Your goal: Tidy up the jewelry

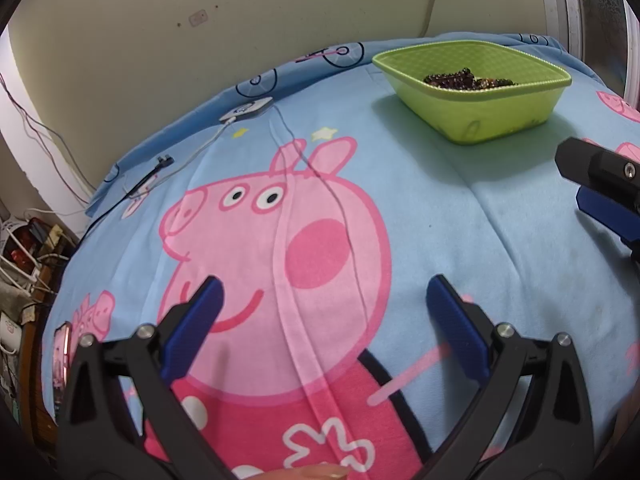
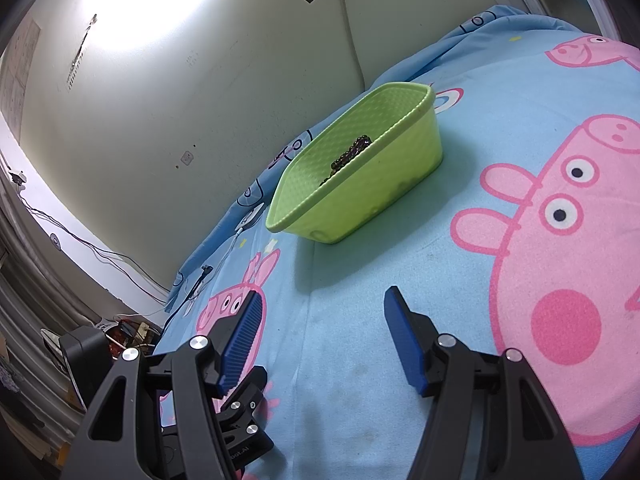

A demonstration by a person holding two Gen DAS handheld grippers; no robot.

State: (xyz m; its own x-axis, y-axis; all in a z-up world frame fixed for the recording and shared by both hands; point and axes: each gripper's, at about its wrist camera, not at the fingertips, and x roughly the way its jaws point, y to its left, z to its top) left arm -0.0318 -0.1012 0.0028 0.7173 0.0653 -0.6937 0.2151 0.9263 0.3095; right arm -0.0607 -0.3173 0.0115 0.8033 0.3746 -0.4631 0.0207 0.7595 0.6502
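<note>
Bedding printed with a pink cartoon pig, a blue sheet (image 1: 500, 216), is seen filling both wrist views, spread smooth over the surface where the jewelry is being sorted. Toward the far side of it, near the pale wall (image 1: 160, 40), a lime-green plastic tub (image 1: 472, 80) is set upright, and a cluster of dark beaded jewelry (image 1: 464, 78) is shown lying inside against its patterned wall; the same beads (image 2: 352, 152) are glimpsed over the rim in the right wrist view. No other jewelry is seen loose on the cloth, so the sorting is judged to be finished or close to it, though parts of the bed lie outside both views and this cannot be confirmed. Nearer the wall, a small white charger (image 1: 246, 110) with its cable is left on the sheet, well apart from the tub. Closest to the cameras, the left gripper (image 1: 324, 320) is held over the pig's face with its blue pads spread wide and nothing between them, while the right gripper (image 2: 324, 316) is likewise held released and empty, pointed toward the tub but well short of it. Neither tool is shown touching the tub, the beads or the sheet.
</note>
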